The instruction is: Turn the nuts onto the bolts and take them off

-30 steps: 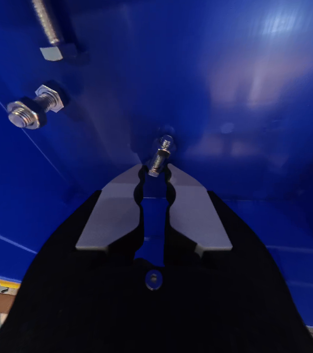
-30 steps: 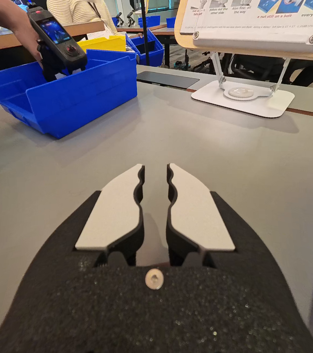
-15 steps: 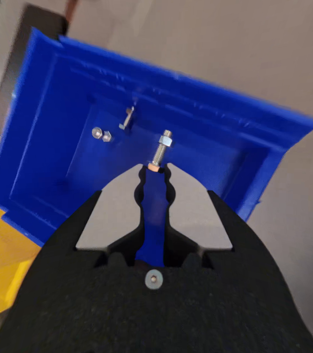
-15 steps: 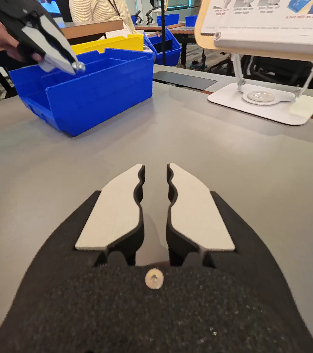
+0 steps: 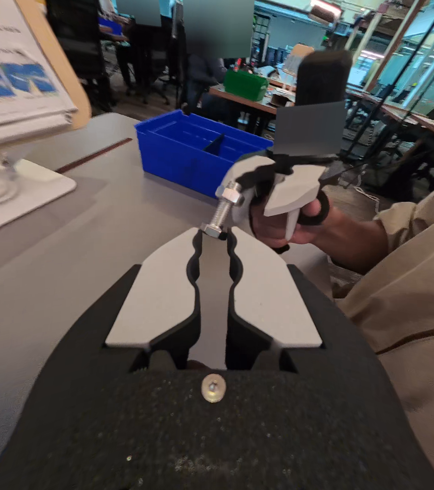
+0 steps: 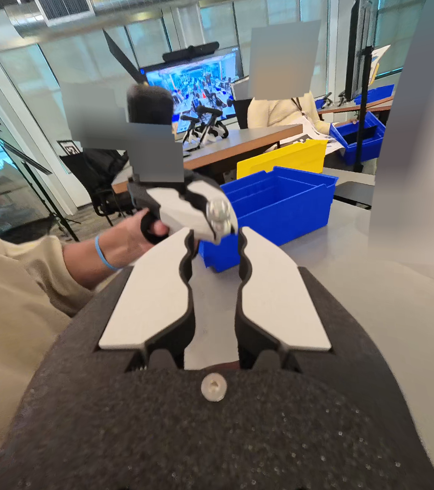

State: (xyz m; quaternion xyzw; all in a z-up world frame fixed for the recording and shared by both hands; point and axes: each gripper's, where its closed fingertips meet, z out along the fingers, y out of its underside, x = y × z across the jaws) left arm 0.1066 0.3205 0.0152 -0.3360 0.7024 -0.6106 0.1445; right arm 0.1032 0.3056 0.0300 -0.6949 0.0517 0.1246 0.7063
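Observation:
My left gripper (image 5: 213, 234) is shut on the hex head of a steel bolt (image 5: 219, 212), held above the grey table (image 5: 51, 252). The shank slants up and away to a nut (image 5: 230, 195) near its far end. My right gripper (image 5: 247, 196), held in a hand, faces it with one finger right beside the nut. In the right wrist view my right gripper (image 6: 214, 233) is open and empty. The left gripper (image 6: 218, 220) and the bolt's end (image 6: 219, 212) sit just beyond its fingertips.
A blue bin (image 5: 184, 159) stands on the table behind the grippers; it also shows in the right wrist view (image 6: 276, 206), with a yellow bin (image 6: 284, 159) behind it. A white stand with an instruction sheet (image 5: 11, 79) is at the left. People sit at far tables. Both grippers' tips are close together, under 4 cm apart.
My left gripper lifted the bolt out of the blue bin and swung it over to face the right gripper. My right gripper rose from the table, turned toward the left one and opened wider.

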